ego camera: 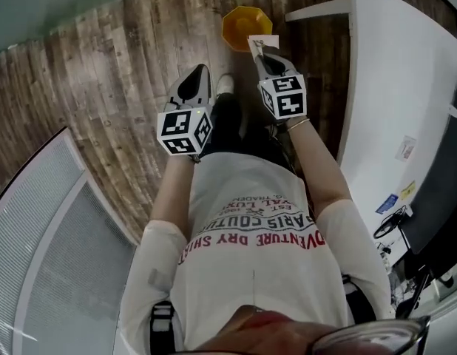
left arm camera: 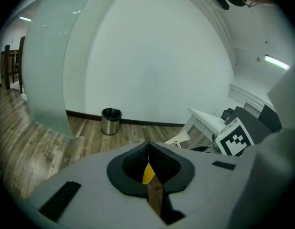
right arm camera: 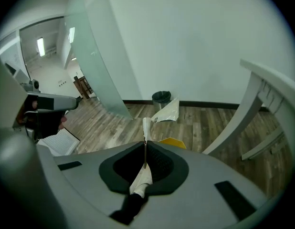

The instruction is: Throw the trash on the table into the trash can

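My right gripper (right arm camera: 145, 146) is clamped narrow on a crumpled white wrapper (right arm camera: 165, 110). It pinches the wrapper's lower strip, so the wider part sticks out past the tips and is free to fall once I let go. I hold it tilted downward in front of my body, which puts the wrapper over the floor rather than the counter (ego camera: 406, 80) along my right. My left gripper (ego camera: 198, 76) hangs beside it, jaws pressed together with nothing between them; I judge it has no work here. Just beyond the wrapper, on the wooden floor (ego camera: 103, 87), stands the yellow trash can (ego camera: 242, 25). In the head view the wrapper's far end overlaps the can's near rim. Farther off, by the wall, sits a small steel bin (right arm camera: 161, 98).
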Available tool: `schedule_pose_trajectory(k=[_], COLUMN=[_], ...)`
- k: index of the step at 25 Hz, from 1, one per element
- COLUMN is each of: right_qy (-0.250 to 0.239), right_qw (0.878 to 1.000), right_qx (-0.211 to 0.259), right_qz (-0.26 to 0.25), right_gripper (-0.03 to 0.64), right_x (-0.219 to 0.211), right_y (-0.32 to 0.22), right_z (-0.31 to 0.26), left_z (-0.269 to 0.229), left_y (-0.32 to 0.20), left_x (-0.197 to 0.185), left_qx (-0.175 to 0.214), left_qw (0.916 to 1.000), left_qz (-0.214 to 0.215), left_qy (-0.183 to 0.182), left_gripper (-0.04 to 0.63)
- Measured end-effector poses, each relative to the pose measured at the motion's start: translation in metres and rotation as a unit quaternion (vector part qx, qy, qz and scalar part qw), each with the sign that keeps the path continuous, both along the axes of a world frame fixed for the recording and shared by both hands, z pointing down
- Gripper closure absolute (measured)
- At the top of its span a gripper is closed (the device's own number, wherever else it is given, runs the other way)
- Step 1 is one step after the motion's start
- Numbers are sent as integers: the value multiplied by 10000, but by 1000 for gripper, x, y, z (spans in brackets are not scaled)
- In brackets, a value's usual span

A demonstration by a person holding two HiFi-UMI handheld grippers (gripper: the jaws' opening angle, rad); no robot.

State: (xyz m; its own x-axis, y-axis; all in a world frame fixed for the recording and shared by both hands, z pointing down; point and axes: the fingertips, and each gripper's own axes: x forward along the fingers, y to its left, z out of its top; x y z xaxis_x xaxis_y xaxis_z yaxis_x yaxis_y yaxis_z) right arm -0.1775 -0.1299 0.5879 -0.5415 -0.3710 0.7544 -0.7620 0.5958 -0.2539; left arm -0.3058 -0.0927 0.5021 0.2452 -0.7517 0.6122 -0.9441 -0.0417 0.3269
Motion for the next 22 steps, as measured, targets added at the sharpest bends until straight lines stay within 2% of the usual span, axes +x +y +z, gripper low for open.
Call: schedule_pose_trajectory(k=[4,8,12,17,21,22], right_qy=[190,387,591,843,981,977], right_qw=[9988,9963,9938,9893,9893,9897], right_qx=[-432,-749,-940,-1187,-1073,-1041], right_qz=[106,169,93,-10,83,102], right_gripper=[583,584,583,583,576,510], right_x=[-20,-27,-32,-32,-24,-23], right_y=[-32,-50,-58,-51,-52,-52], right_z=[92,187,277,366,388,386], left_z=[85,175,247,304,324,325], left_y=[-35,-53,-69,-56,-35,-31], left_x=[-22,-28,-36,-41,-37,-37], left_qx=[-438,-811,-972,-1242,-1480,-1517], left_qw=[9990,9964,9941,9905,9870,9865], left_qz=[-2,114,-116,-255,-192,-189], left_qy=[124,232,460,530,599,587], left_gripper=[572,572,572,572,572,572])
